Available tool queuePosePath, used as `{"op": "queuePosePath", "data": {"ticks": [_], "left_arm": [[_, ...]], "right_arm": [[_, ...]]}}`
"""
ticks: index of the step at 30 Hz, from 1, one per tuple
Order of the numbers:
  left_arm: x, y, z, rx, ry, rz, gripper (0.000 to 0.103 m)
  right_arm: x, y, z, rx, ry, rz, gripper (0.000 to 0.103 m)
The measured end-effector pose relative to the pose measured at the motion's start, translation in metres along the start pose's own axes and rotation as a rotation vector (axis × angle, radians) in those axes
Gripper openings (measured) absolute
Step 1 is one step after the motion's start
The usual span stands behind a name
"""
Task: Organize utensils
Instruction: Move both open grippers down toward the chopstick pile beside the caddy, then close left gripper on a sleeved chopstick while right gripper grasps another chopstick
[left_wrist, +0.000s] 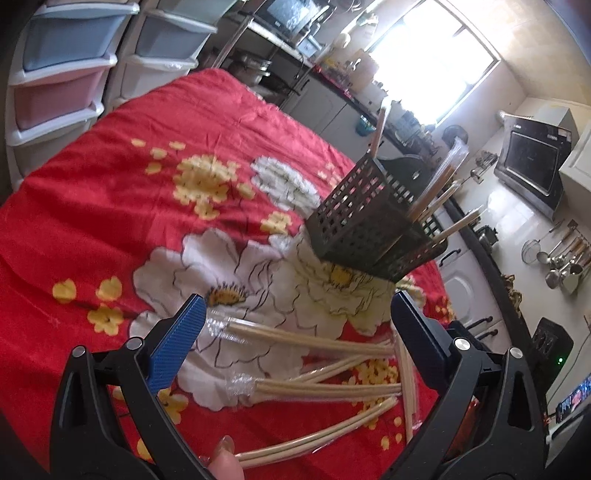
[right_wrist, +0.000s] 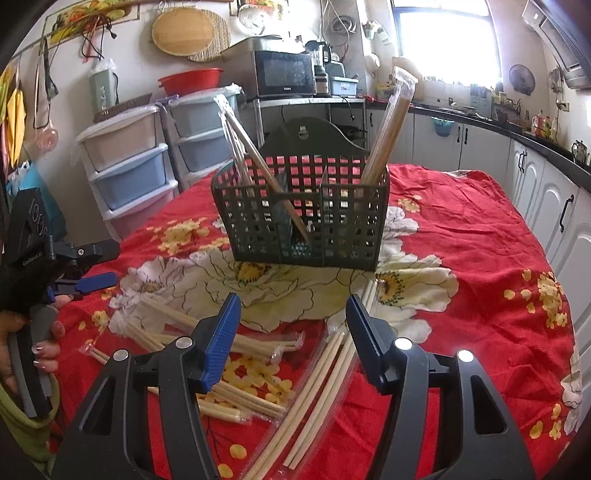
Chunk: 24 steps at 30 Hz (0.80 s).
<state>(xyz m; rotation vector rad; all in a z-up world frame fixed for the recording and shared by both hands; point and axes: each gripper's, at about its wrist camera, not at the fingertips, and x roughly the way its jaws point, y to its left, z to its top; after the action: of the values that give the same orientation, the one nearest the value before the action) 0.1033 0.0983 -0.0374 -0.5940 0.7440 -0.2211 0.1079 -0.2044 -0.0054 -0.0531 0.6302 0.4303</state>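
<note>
Red floral tablecloth (right_wrist: 461, 236) carries dark green slotted plastic caddy (right_wrist: 306, 218), wrapped pale wooden chopsticks (right_wrist: 325, 373) scattered. I see left gripper (left_wrist: 295, 321) and right gripper (right_wrist: 293, 317) spread, empty.

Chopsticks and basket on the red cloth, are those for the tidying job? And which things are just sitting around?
For the job:
- wrapped chopsticks loose on the red flowered tablecloth
- black mesh utensil basket, some chopsticks already standing inside
- open right gripper and open left gripper

Just lying about:
- microwave
- plastic drawer units
- hanging ladles
</note>
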Motion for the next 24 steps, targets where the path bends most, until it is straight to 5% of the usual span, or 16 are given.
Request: {"op": "queuePosePath", "data": {"ticks": [13,24], "left_arm": [[0.010,0.012,-0.016,-0.048,0.106,-0.003,0.087],[0.018,0.020,-0.020,-0.106,0.165,-0.034,0.068]], "right_arm": [[0.025,-0.006,-0.013,-0.003,0.138,-0.027,0.030],[0.046,-0.016,-0.022,0.048,0.248,-0.021,0.029]]}}
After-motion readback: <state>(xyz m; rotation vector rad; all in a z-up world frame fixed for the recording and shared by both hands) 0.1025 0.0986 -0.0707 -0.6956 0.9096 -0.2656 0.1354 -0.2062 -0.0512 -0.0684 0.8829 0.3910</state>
